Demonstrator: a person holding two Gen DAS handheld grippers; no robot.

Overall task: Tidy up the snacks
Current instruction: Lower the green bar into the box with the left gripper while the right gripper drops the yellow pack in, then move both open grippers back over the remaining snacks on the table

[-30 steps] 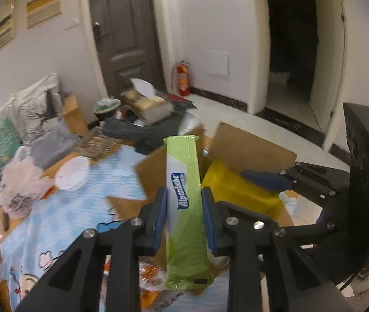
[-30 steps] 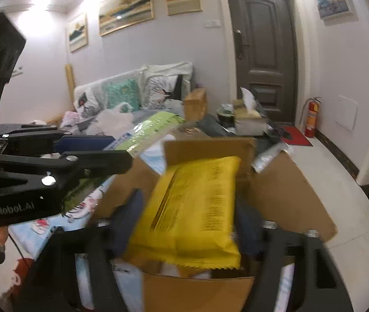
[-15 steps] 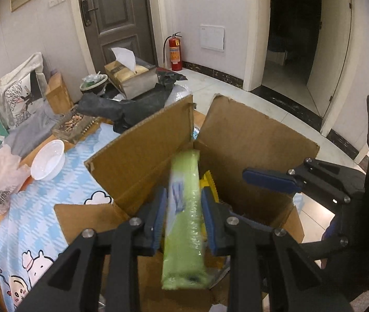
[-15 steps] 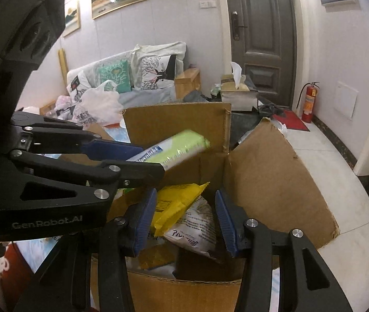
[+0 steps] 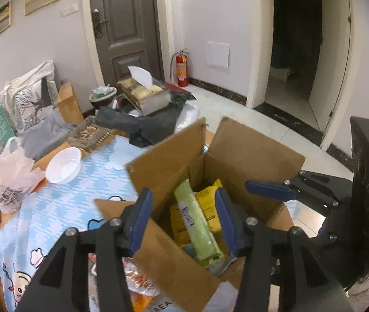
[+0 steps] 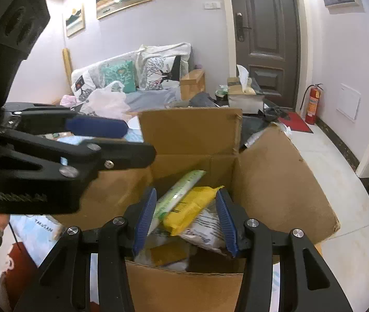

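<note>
Left wrist view: table w/ blue-white checked cloth, white bowl and pink plastic bag on it; tissue box, dark door, red extinguisher beyond. Tiled floor at right. Cardboard box stands open at table edge, flaps up. Inside: green snack pack lying slanted over yellow snack pack; white-printed pack seen beneath from right wrist view. Left gripper held over box, jaws wide, nothing gripped. Right gripper likewise wide, nothing gripped.
</note>
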